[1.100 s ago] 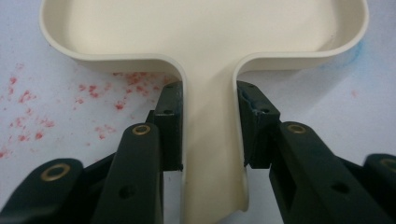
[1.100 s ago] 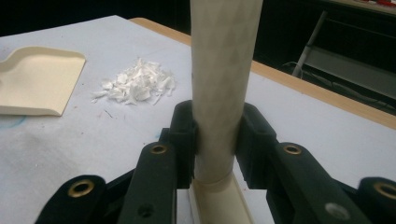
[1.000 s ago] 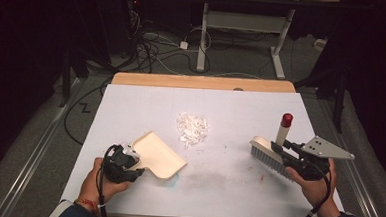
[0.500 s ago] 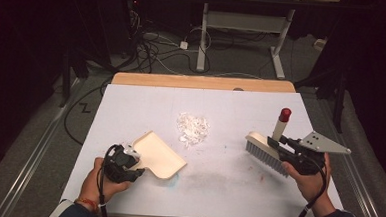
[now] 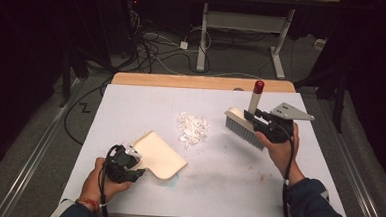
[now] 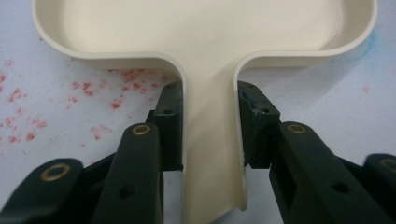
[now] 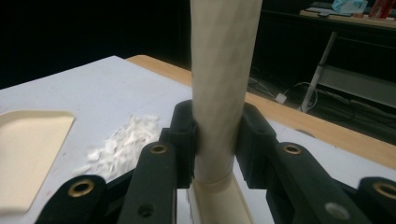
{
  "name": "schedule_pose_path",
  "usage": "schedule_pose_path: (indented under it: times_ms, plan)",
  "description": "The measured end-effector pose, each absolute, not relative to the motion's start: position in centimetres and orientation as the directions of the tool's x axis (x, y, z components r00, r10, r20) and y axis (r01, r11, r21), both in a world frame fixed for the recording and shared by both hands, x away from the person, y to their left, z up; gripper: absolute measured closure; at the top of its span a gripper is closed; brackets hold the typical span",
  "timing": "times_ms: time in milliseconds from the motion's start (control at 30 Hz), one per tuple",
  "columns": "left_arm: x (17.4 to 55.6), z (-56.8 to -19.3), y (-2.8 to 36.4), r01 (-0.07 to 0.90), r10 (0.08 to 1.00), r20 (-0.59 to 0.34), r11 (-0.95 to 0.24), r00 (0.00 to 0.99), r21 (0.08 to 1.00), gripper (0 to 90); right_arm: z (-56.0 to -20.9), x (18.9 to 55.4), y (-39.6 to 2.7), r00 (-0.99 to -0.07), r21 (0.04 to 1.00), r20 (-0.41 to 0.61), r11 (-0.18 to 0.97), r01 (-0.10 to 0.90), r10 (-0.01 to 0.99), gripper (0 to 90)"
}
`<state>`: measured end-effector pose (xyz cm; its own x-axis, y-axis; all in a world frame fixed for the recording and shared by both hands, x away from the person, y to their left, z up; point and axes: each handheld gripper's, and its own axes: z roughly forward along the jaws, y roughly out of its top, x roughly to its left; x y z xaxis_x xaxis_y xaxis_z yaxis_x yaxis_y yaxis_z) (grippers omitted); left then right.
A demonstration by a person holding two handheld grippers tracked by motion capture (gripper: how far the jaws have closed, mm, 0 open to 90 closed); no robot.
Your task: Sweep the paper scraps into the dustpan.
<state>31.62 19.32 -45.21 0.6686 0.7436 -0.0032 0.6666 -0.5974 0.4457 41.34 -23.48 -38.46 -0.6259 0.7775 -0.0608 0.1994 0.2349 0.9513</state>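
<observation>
The brush [image 5: 246, 126], clamped by its handle in the right gripper [image 5: 261, 120], has been carried forward and leftward across the table [image 5: 131, 100], and is now held just beside the pile of white scraps [image 5: 192, 128]

From where I stand, nothing here carries writing I can read: no label, brand, number or sign shows on anything in the high view or either gripper view.
</observation>
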Motion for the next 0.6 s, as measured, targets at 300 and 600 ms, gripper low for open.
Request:
schedule_pose_path:
  times_ms: [300,600]
  plan:
    - [31.6,-45.3,19.2,0.664,0.741,0.002,-0.604,0.672,0.440,63.6,-38.7,46.4,-19.1,-0.587,0.949,-0.054,0.225,0.221,0.807,71.4]
    - [31.9,-45.0,19.3,0.662,0.735,0.000,-0.611,0.678,0.434,63.6,-39.8,49.0,-15.4,-0.557,0.943,-0.096,0.255,0.215,0.825,71.4]
